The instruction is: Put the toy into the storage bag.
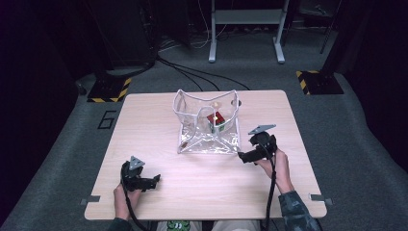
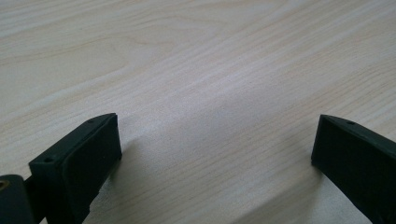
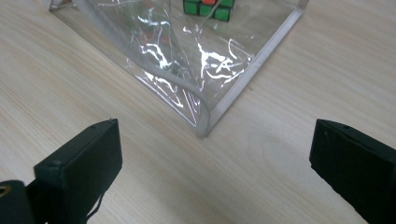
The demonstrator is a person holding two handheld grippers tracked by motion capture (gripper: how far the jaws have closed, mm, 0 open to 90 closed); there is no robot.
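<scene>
While agape, right tongs near bag corner

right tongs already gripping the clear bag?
No, the right tongs stand open just short of the clear bag corner, touching nothing.

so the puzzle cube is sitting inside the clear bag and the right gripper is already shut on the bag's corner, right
Not quite. The puzzle cube is inside the clear bag, but the right gripper is open: the right gripper view shows its jaws spread wide, with the bag's corner lying ahead of them on the table, untouched.
</scene>
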